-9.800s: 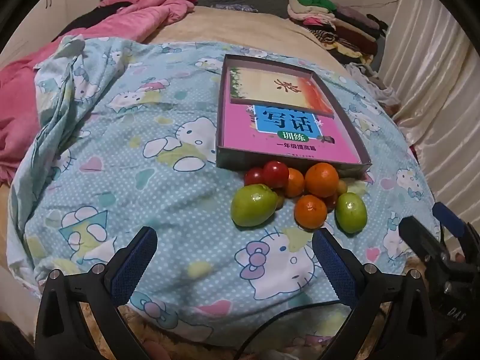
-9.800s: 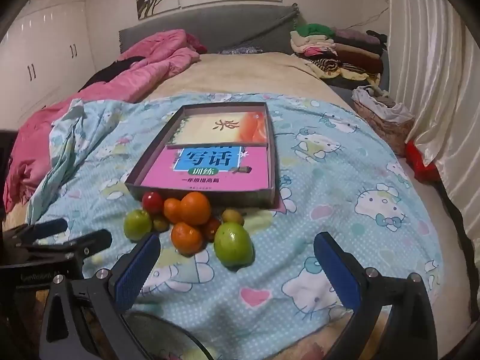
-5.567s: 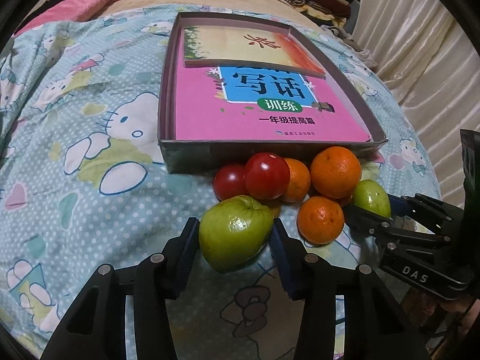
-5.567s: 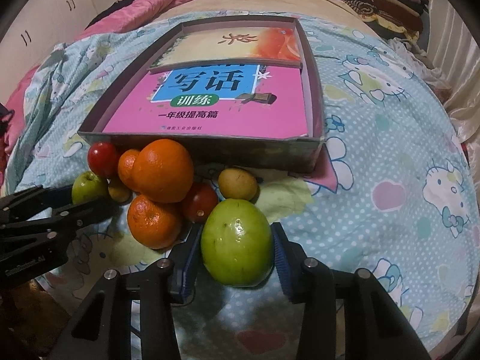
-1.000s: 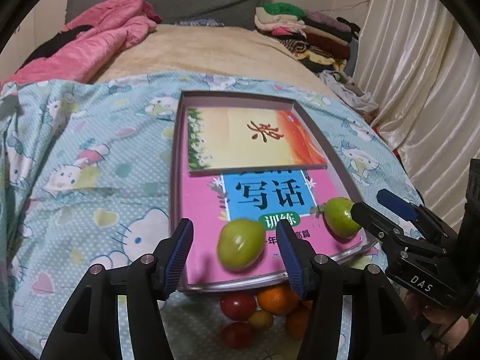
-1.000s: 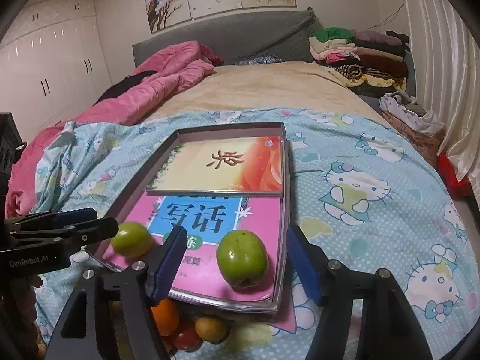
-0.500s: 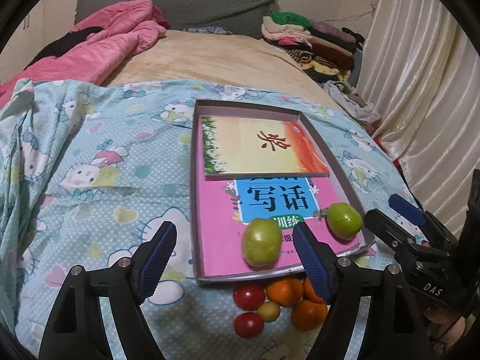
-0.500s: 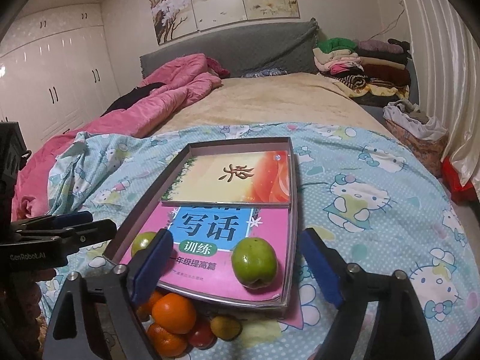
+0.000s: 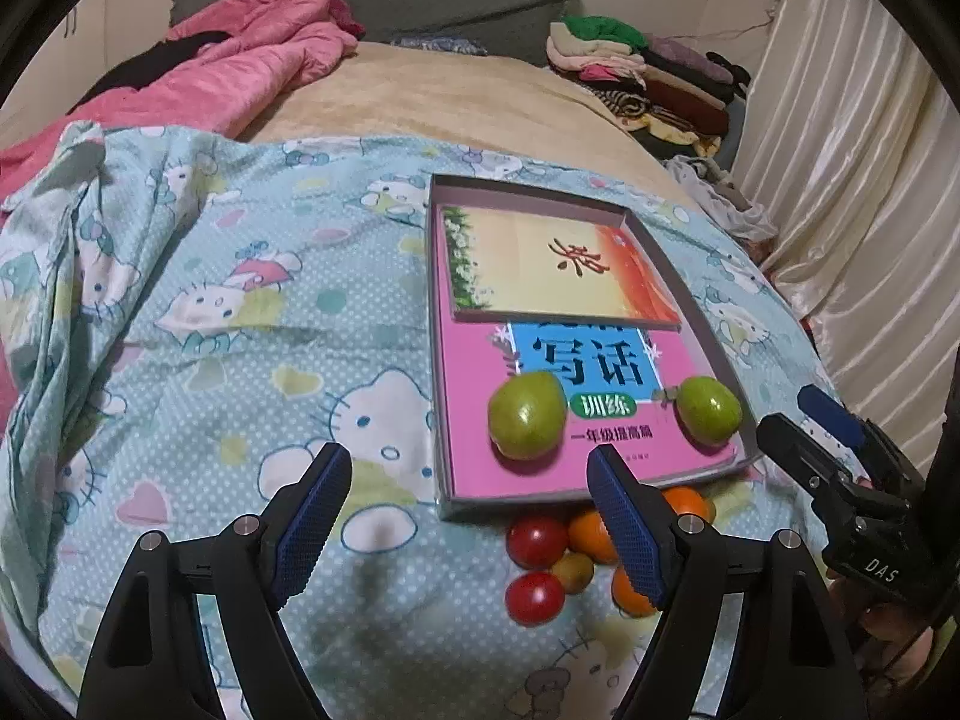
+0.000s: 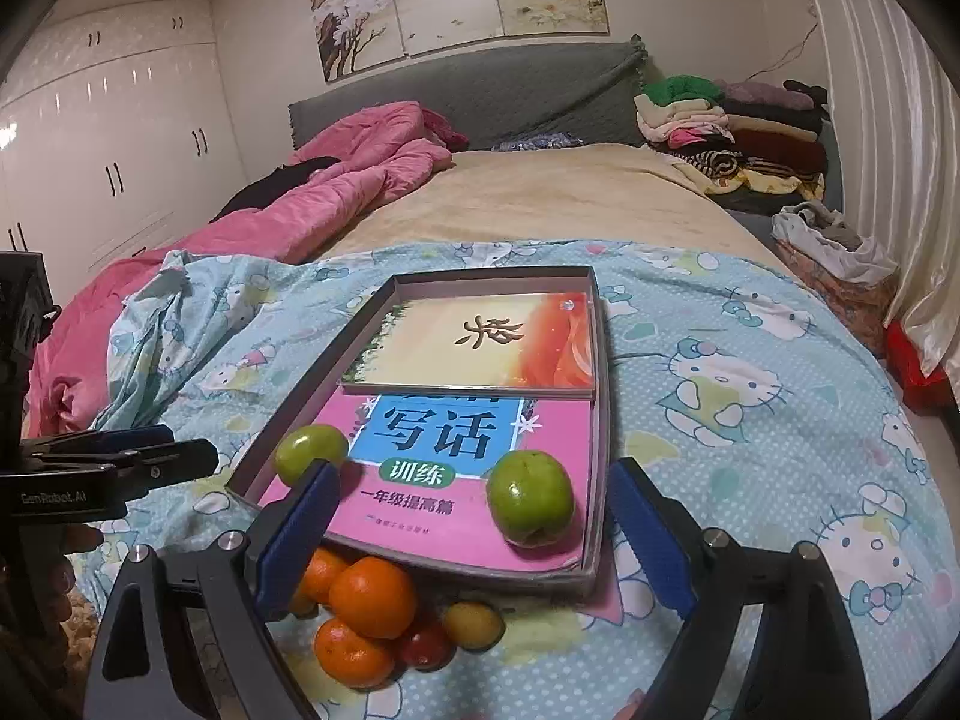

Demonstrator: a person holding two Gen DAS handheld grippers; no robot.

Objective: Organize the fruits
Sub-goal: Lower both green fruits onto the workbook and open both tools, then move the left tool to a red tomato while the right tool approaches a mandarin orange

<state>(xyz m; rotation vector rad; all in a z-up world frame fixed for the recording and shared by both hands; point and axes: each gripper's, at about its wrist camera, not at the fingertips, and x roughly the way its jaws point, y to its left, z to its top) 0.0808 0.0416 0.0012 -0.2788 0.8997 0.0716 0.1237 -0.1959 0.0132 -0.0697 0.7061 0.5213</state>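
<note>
Your landmark is the shallow box (image 9: pixel 699 300) lying on the bed (image 9: pixel 240 312), on the cartoon-print sheet; everything below is placed against it. Inside the box, at its far end, sits a pale booklet (image 9: pixel 552 264) on top of the pink workbook (image 9: pixel 480 456) that lines the floor. Two green fruits already rest on the workbook at the box's near end: the larger green fruit (image 9: pixel 528 415) toward the near-left corner, the smaller green fruit (image 9: pixel 708 408) toward the near-right corner, well apart from each other. Just outside the near wall, on the sheet, the loose pile waits: oranges (image 10: pixel 372 600), tomatoes (image 9: pixel 535 540) and one small yellowish fruit (image 10: pixel 474 625), all touching or nearly so. Your left tongs (image 9: pixel 474 516) are released and empty, hovering short of the near wall. Your right tongs (image 10: pixel 474 540) are opening, with nothing pressed between the pads; the green fruit seen between them lies free on the workbook. Judgement: both drops are done, the pile is next. Take the outermost piece of the pile first, likely an orange, so neighbours do not roll; come down steeply, straddle it at its widest, and close gently, gentler for the tomatoes. Set each one down beside the green fruits, low over the workbook, and clear the near wall on entry.
</note>
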